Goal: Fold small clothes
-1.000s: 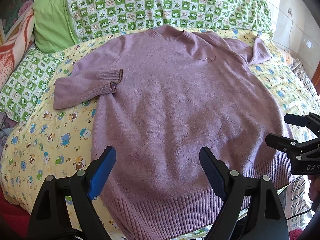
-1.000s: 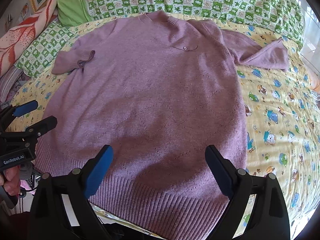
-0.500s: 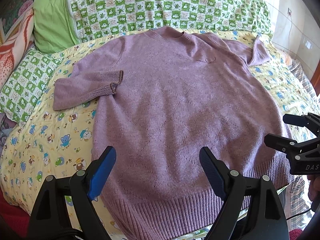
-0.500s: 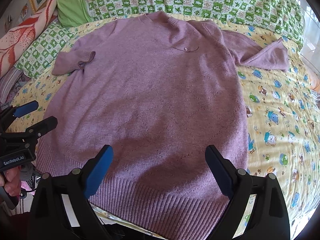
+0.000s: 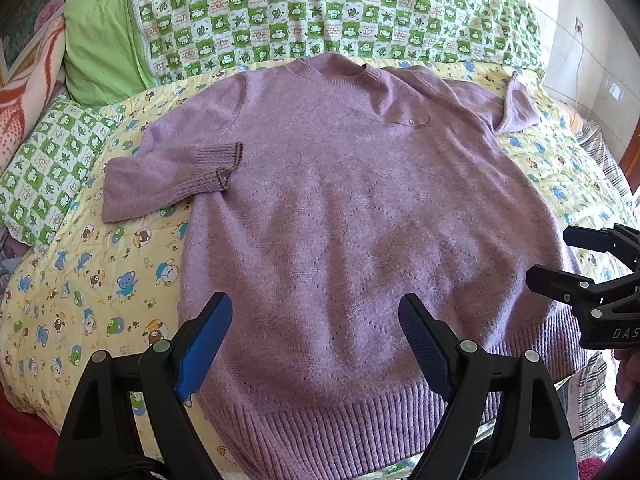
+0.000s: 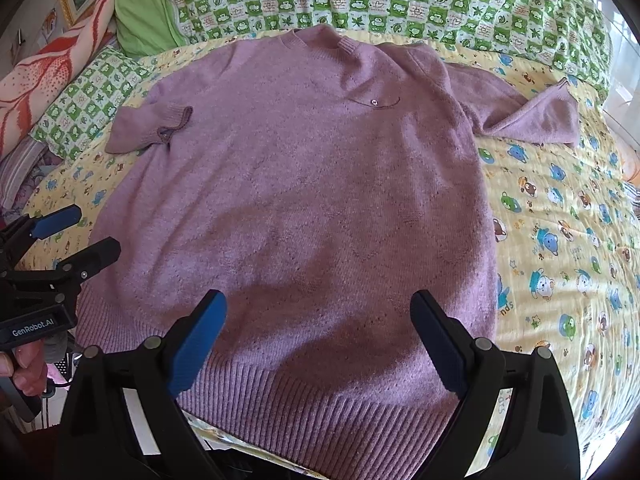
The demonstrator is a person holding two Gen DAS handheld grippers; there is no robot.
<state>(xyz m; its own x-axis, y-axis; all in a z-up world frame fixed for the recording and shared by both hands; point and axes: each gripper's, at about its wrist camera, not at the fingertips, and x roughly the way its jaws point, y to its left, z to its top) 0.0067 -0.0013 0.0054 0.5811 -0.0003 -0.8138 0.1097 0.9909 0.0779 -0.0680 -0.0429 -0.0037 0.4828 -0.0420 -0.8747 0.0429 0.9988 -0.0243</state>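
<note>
Two grippers, both mine, hang over the near edge of the bed with nothing between their fingers: the left gripper [image 5: 316,332] gapes wide above the ribbed hem [image 5: 320,428] of the lilac knitted sweater [image 5: 340,200], and the right gripper [image 6: 320,332] is spread just as far over the same hem toward its other end. Neither touches the wool as far as I can tell.

The sweater lies face up and mostly flat on the yellow cartoon-print sheet [image 5: 80,280], hem toward me and hanging a little over the bed's edge, neckline [image 5: 332,70] far away by the green checked pillows [image 5: 320,4].

My judgement is that the fold has not begun. To do it well I would bring each gripper down on a hem corner, not mid-hem, and pinch both layers of the rib together so the back does not lag. Knit stretches, so I would lift low and evenly, both sides at once.

Farther off, the left sleeve [image 5: 168,176] is already doubled back, its cuff lying against the body. The right sleeve [image 6: 532,120] sticks out, creased, onto the sheet. I think that one wants tucking in across the chest first, or the finished bundle will come out lopsided.
</note>
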